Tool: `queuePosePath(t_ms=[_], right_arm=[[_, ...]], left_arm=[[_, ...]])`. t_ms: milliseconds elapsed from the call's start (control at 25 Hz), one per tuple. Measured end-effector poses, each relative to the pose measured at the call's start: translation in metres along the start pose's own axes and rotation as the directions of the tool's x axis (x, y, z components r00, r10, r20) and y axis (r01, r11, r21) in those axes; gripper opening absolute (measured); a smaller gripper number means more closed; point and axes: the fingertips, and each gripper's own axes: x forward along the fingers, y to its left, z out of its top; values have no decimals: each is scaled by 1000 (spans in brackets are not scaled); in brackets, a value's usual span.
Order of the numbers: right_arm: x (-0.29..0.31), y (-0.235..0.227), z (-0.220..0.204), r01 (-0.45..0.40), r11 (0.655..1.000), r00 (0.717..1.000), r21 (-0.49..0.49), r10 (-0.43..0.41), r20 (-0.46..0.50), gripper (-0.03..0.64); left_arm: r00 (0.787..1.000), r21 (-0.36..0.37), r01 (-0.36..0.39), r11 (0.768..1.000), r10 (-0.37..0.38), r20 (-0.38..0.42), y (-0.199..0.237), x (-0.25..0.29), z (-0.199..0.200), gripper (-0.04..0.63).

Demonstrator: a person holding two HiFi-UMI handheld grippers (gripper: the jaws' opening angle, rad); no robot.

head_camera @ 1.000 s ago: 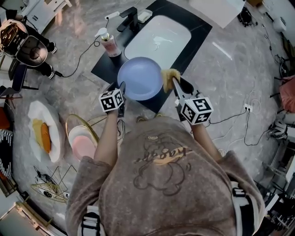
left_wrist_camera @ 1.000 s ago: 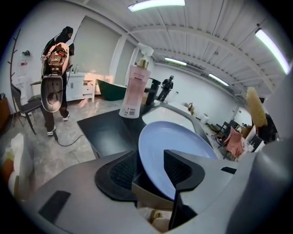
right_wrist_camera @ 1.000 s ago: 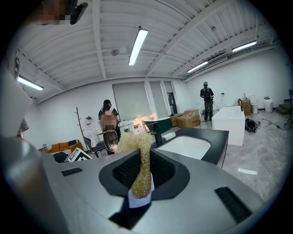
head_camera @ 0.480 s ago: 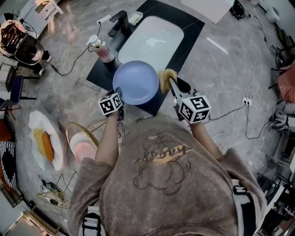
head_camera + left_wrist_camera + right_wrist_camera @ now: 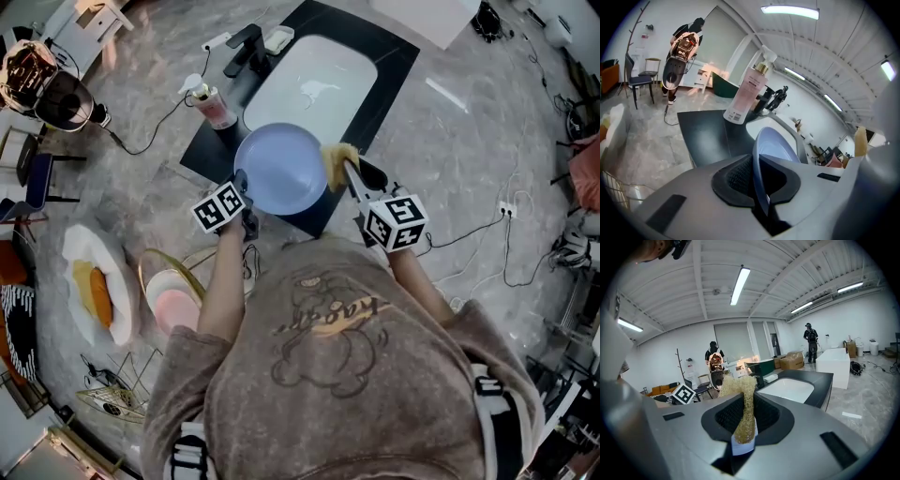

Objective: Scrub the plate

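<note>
The left gripper [image 5: 242, 180], whose jaws have just been closing, pinches the plate [image 5: 279, 167] by its near-left rim. The round plate faces up over the counter's [image 5: 211, 142] near edge, just near of the sink [image 5: 314, 80]. The right gripper [image 5: 349, 173] clamps a sponge [image 5: 337, 154] at the plate's right rim.

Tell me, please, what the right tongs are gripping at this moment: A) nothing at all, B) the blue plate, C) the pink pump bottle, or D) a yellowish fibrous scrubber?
D: in the right gripper view the right tongs are pinched shut on a yellowish fibrous scrubber, which sticks up from between them.
</note>
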Motion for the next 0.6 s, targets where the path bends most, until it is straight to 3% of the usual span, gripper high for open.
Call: queuePosePath(t_ms=[320,600], right_arm=[[11,10,11,-51,994,999,-102,51,-8,51],[42,44,15,-144,958,989,-250,134,-54,51]], left_arm=[[996,23,88,996,-88,20,-43,-20,17,32],[980,48,191,980,-193,39,-96,-44,28,32]])
